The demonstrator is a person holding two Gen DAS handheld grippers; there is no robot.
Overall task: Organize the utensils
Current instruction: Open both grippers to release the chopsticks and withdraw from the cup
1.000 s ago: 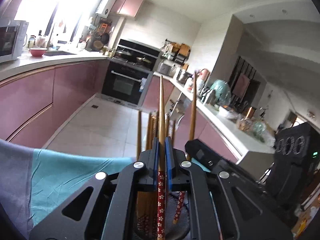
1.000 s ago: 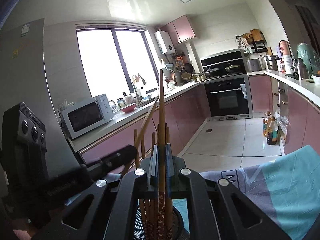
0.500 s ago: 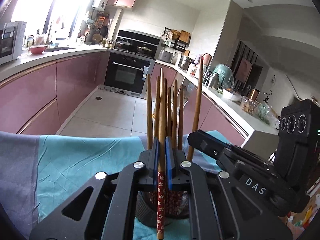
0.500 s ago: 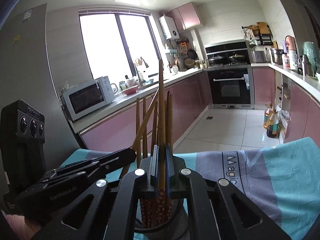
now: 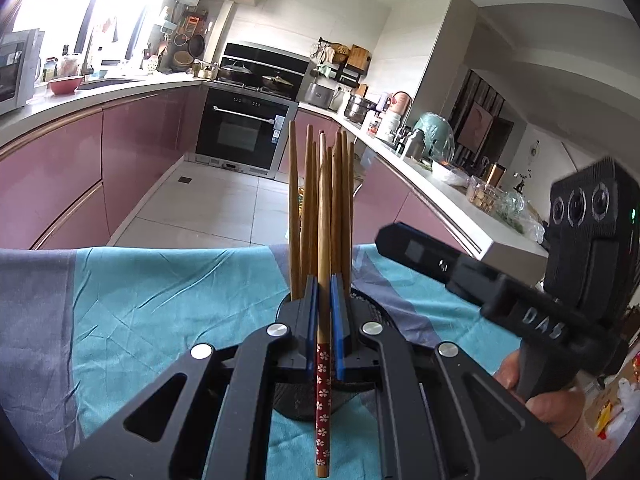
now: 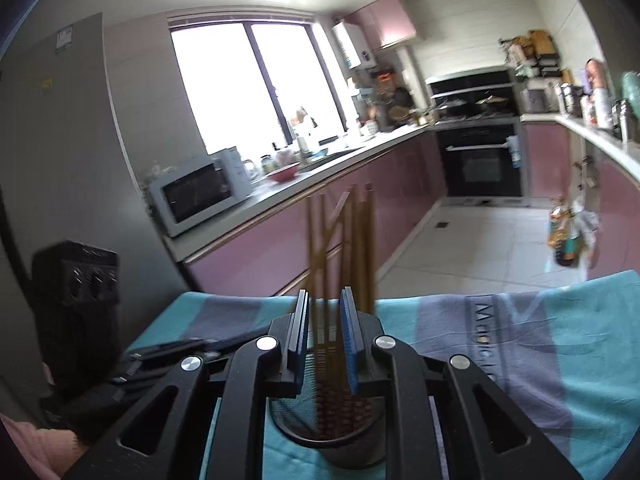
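My left gripper (image 5: 323, 312) is shut on a wooden chopstick (image 5: 322, 384) with a red flowered end, held upright in front of a black mesh holder (image 5: 288, 396). Several chopsticks (image 5: 308, 208) stand in the holder. My right gripper (image 6: 325, 328) is open with nothing between its blue pads; the holder (image 6: 340, 440) and its chopsticks (image 6: 360, 248) stand just beyond it. The right gripper's body also shows in the left wrist view (image 5: 500, 296), off to the right of the holder.
The holder stands on a table under a teal and grey cloth (image 5: 160, 300). Pink kitchen cabinets (image 5: 60, 168), an oven (image 5: 240, 136) and a cluttered counter (image 5: 440, 176) lie beyond. A microwave (image 6: 200, 196) sits on the far counter.
My right gripper has opened and let go of its chopstick, which now stands in the holder, and has pulled back. My left gripper has drawn back and lower, still holding its chopstick.
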